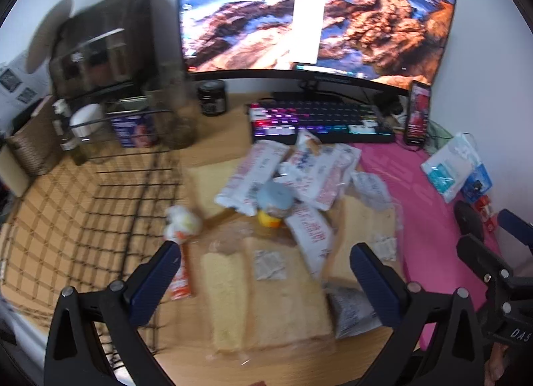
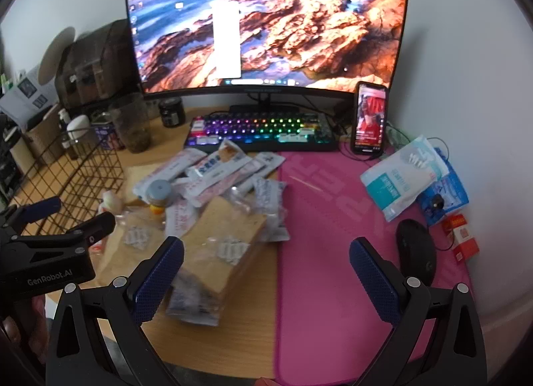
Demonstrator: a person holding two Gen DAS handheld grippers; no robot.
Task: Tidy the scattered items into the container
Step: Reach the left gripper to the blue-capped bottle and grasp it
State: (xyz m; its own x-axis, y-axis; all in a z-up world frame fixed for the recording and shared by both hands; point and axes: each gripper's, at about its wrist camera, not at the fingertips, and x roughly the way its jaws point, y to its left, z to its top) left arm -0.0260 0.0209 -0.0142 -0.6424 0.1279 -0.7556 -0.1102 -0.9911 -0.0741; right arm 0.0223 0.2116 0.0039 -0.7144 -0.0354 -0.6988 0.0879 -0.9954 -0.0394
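1. The left gripper [image 1: 263, 272] is spread wide and holds nothing, above bagged bread slices [image 1: 266, 296].
2. The right gripper [image 2: 266, 267] is likewise released and empty, over the pink mat [image 2: 333, 252].
3. White snack packets [image 2: 213, 179] and a blue-lidded jar [image 1: 274, 202], perhaps tipped over, are heaped at 12 o'clock from the left gripper.
4. The black wire basket [image 1: 100, 206] stands at its 10 o'clock.

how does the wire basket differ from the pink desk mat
The wire basket is black open mesh with raised sides; the pink desk mat is a solid flat sheet. The basket sits left of the snack pile, the mat right of it. The mat carries a black mouse. Both rest on the wooden desk.
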